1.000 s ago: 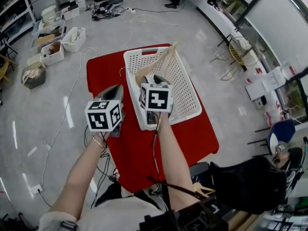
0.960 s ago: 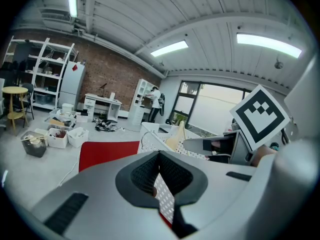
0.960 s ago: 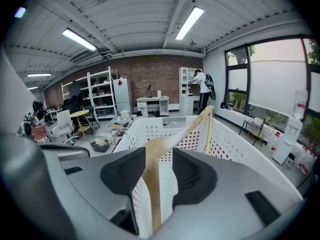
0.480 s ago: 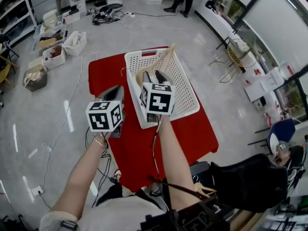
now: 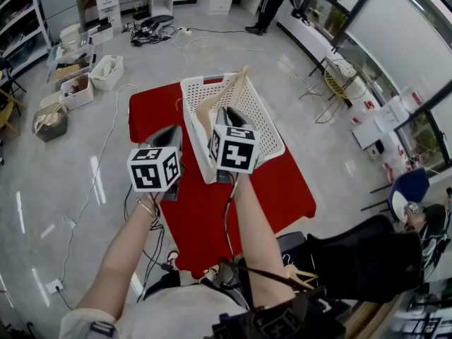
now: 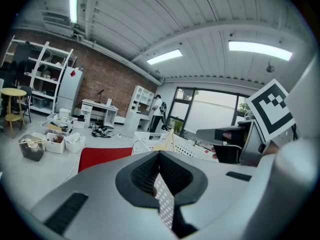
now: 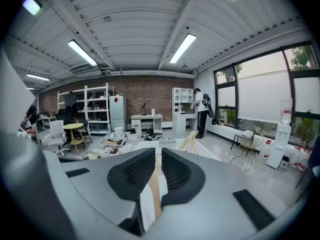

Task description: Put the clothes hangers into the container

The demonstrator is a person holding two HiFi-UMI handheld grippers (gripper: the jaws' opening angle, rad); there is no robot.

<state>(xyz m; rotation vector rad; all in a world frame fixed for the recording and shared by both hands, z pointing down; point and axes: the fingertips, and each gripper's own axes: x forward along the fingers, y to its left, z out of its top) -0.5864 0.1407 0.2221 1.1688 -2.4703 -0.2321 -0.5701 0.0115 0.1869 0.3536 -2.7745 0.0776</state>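
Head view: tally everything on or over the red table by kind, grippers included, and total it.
Wooden hanger: 1
White basket: 1
Grippers: 2 (left gripper; right gripper, its jaws just closed further with the hanger between them)
Total: 4

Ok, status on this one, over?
Right tool just closed on wooden hanger over white basket. Left tool shut, empty. Nothing in the way.

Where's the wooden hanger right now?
Head view, centre: the wooden hanger leans up out of the white basket, between the right gripper's jaws, which have just been closing on it.
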